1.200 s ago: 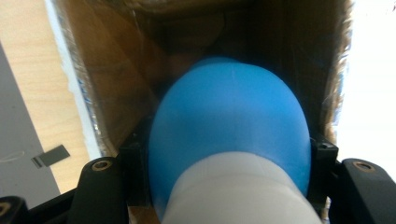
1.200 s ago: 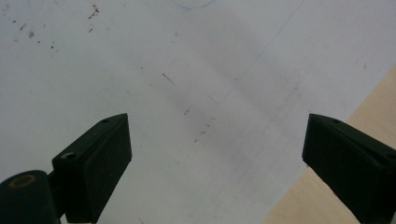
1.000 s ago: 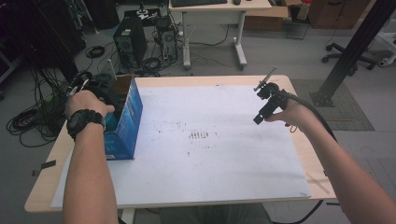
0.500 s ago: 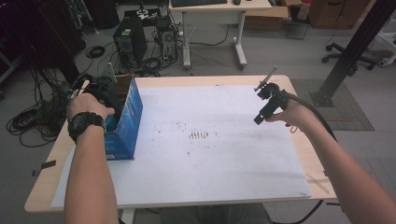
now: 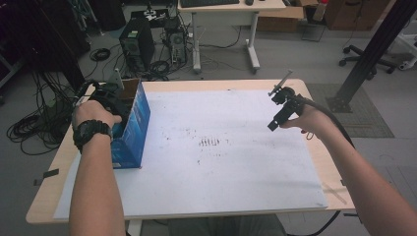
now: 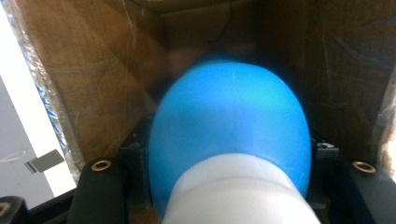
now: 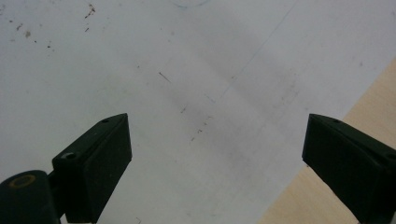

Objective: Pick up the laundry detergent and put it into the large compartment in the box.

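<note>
Your left gripper (image 5: pixel 110 101) sits inside the open blue cardboard box (image 5: pixel 133 129) at the table's (image 5: pixel 44 196) left edge, jaws clamped on a blue rounded object with a white end (image 6: pixel 229 140). Brown inner box walls surround it. Your right gripper (image 7: pixel 215 161) hovers over the white sheet (image 5: pixel 221 172) near the table's right side, jaws wide apart, nothing between them.
</note>
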A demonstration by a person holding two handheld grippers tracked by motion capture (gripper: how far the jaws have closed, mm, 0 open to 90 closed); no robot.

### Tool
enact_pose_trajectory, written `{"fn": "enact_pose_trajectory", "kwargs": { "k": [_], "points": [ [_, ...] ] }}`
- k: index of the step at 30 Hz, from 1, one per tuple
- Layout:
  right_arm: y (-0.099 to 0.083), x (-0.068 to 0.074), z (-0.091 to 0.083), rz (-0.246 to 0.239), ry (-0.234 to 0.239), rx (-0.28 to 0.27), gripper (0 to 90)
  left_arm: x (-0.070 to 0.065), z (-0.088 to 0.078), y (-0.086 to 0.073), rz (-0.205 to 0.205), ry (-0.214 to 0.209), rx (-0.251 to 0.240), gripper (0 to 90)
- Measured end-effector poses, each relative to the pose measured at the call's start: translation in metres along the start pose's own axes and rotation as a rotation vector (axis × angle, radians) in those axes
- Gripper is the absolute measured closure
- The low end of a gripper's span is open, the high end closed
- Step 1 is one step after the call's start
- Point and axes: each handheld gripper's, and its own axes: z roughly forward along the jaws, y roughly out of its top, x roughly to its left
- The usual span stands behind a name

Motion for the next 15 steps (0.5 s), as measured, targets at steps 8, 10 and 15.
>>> {"fn": "enact_pose_trajectory", "kwargs": {
  "k": [8, 10, 15],
  "points": [
    [0.0002, 0.0007, 0.0007, -0.001, 0.001, 0.0, 8.1, 0.0015, 0.0009, -0.001, 0.002, -0.006, -0.004, 37.4],
    [0.0005, 0.0006, 0.001, -0.004, 0.001, 0.0, 8.1, 0.0013, 0.0012, -0.0008, 0.003, -0.006, -0.007, 37.4],
    [0.0006, 0.001, 0.0017, -0.007, 0.0, 0.002, 8.0, 0.001, 0.0015, -0.0004, 0.004, -0.005, -0.01, 37.3]
  ]
}}
